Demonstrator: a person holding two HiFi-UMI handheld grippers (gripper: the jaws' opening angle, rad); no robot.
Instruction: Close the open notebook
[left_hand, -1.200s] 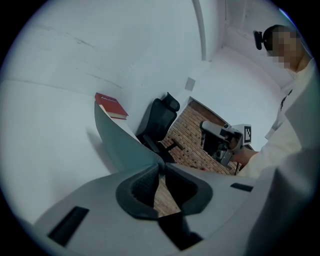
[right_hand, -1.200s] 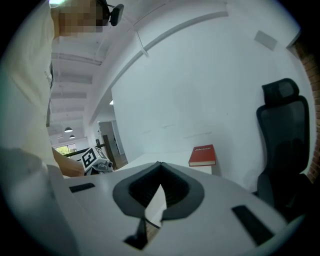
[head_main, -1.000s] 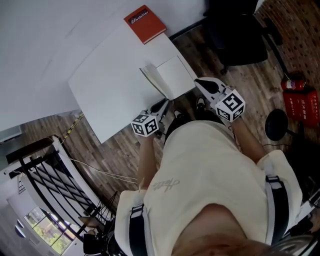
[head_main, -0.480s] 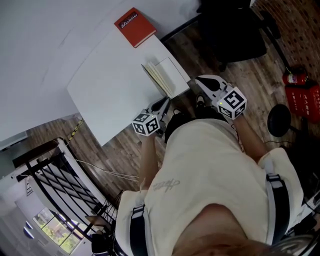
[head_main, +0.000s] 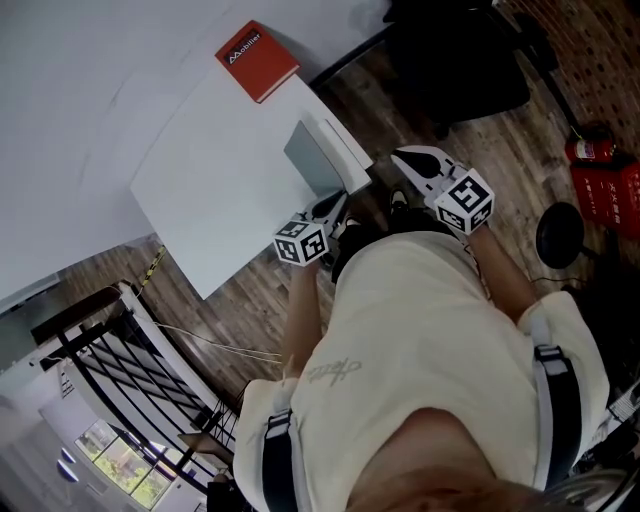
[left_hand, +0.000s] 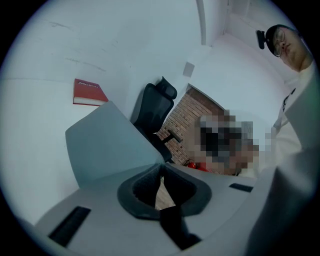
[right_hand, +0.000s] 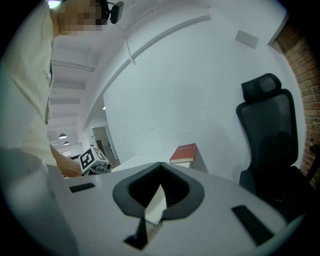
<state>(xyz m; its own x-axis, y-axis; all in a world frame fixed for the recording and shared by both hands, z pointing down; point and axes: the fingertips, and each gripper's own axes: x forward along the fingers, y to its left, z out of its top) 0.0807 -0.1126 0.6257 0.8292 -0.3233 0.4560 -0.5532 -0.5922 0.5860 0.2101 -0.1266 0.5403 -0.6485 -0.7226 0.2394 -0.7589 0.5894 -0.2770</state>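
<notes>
Notebook, grey cover uppermost, near edge of white table, red book at far corner (well apart), L gripper & R gripper just beside notebook, jaws pressed together, empty, black chair beyond.

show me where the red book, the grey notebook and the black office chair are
red book (head_main: 257, 62), head view, middle of its cover
grey notebook (head_main: 312, 160), head view, on its grey cover
office chair (right_hand: 265, 127), right gripper view, on the backrest
</notes>
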